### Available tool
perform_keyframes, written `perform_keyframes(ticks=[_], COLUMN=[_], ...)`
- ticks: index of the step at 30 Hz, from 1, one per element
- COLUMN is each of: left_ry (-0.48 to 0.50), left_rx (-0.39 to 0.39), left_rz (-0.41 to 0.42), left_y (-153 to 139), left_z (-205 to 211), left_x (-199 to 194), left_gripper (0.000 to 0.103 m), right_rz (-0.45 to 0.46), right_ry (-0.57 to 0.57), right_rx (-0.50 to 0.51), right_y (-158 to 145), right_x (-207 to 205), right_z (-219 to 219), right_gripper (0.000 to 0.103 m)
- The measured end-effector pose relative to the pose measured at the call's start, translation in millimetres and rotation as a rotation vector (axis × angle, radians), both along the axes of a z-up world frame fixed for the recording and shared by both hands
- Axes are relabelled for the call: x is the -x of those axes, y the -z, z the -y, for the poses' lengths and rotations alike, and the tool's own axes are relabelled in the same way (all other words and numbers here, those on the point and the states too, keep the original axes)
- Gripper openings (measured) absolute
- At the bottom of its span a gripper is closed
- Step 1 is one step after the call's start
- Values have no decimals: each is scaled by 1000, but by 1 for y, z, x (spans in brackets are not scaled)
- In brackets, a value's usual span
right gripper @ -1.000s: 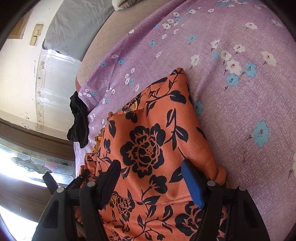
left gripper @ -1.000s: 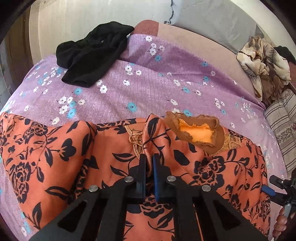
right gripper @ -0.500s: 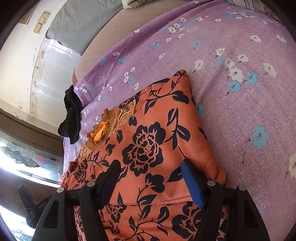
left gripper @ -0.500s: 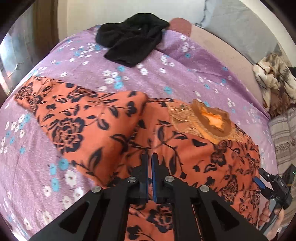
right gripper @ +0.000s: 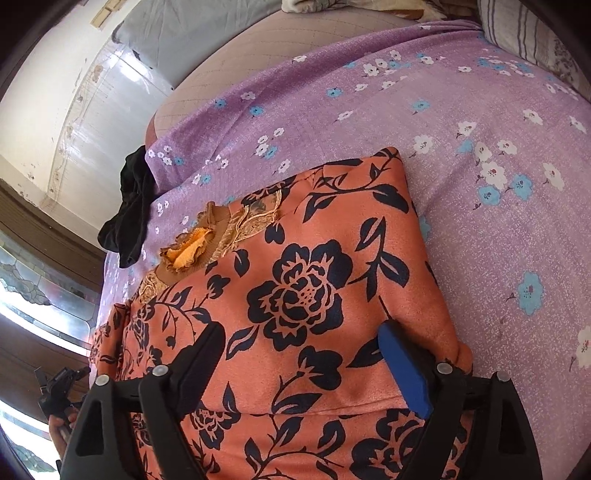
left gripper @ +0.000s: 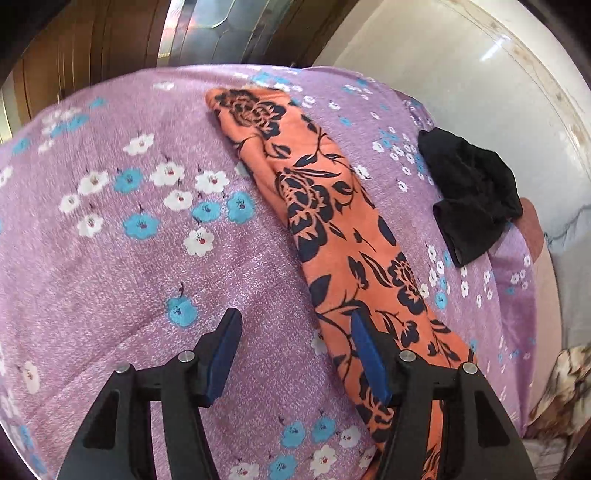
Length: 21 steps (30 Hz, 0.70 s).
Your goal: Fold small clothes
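Note:
An orange garment with black flowers (right gripper: 306, 295) lies on the purple flowered bedsheet (right gripper: 480, 229), its sleeve folded over the body and its ruffled neckline (right gripper: 188, 251) at the left. In the left wrist view one sleeve (left gripper: 332, 221) stretches out flat across the sheet. My left gripper (left gripper: 295, 354) is open and empty, its right finger at the sleeve's edge. My right gripper (right gripper: 306, 365) is open and hovers over the folded part, holding nothing. The left gripper also shows at the lower left of the right wrist view (right gripper: 59, 384).
A black garment (left gripper: 472, 199) lies crumpled near the wall side of the bed and shows in the right wrist view too (right gripper: 129, 206). A brown patterned cloth (left gripper: 561, 391) sits at the far right. A striped pillow (right gripper: 524, 33) and grey pillow (right gripper: 177, 33) lie at the head.
My left gripper has let go of the orange fabric, opened, and swung left toward the outstretched sleeve. The right gripper has stayed open over the folded garment.

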<state>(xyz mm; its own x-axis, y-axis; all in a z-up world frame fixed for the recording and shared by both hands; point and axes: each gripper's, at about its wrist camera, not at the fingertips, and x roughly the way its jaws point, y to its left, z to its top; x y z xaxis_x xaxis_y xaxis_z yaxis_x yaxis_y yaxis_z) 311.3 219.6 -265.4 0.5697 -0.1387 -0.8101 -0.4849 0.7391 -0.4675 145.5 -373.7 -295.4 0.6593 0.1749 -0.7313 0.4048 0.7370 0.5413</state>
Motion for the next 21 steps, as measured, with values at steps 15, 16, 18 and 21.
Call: perform_keyframes(ticks=[15, 16, 18, 21], left_ry=[76, 127, 264, 499], left_rx=[-126, -179, -277, -411], left_rz=[204, 234, 311, 446], left_y=[-21, -35, -66, -104], left_z=[26, 43, 86, 169], left_x=[-45, -43, -34, -1], left_gripper=[10, 10, 9, 9], right_rz=[0, 0, 0, 12], right_ry=[6, 9, 18, 46], right_rx=[-7, -13, -39, -97], right_y=[-1, -1, -3, -4], right_x=[0, 1, 1, 5], right_z=[0, 1, 3, 11], right_gripper=[89, 89, 89, 89])
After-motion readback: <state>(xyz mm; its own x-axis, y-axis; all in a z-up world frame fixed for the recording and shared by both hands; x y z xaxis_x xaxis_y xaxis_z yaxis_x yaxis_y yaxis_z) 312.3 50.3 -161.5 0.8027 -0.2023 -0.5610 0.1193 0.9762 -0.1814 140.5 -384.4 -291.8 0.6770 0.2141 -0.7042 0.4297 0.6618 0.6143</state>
